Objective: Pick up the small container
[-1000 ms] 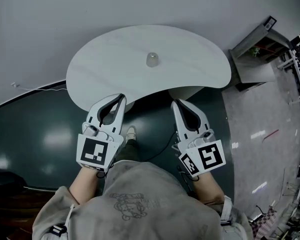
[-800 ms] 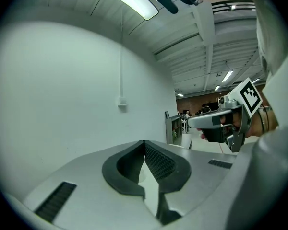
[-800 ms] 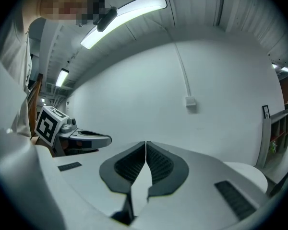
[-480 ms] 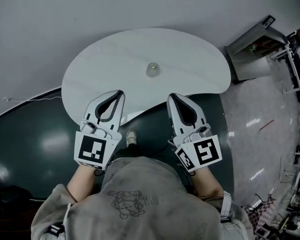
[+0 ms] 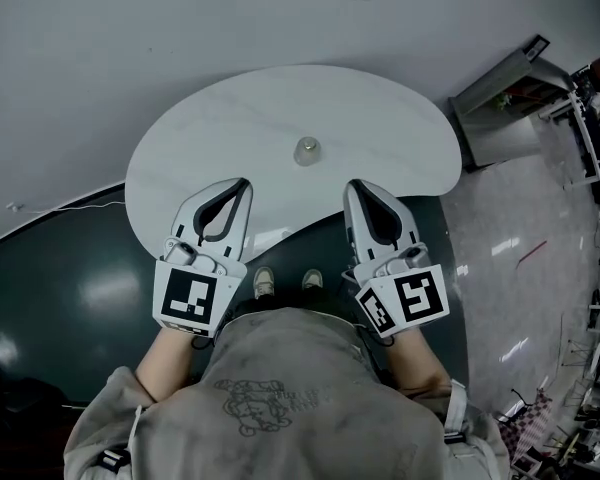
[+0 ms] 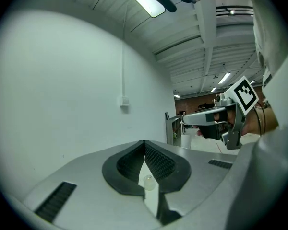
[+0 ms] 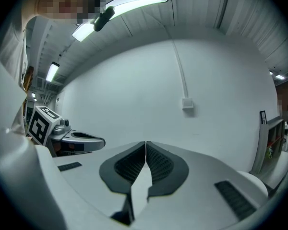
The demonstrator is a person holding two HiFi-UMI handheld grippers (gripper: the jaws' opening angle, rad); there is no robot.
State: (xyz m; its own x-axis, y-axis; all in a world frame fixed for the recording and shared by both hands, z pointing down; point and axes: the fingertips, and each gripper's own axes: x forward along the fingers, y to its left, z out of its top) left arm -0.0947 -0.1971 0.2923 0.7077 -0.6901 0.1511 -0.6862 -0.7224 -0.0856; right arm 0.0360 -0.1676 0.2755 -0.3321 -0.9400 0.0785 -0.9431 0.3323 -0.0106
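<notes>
Container point(image 5: 306, 151) untouched mid-table point(image 5: 230, 118), maybe clear cup. Left gripper point(image 5: 242, 184), right gripper point(image 5: 352, 186): both pressed together, empty, at near edge. Reach, grasp, lift all remaining.

left tongs point(image 5: 242, 184) and right tongs point(image 5: 352, 186) side by side, jaws together, empty, pointing forward

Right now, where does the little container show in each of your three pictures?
Head view: small container in the middle of the white table.
Left gripper view: low centre, through the gap under the shut jaws.
Right gripper view: not in it.
Shared landmark: the white table.
</notes>
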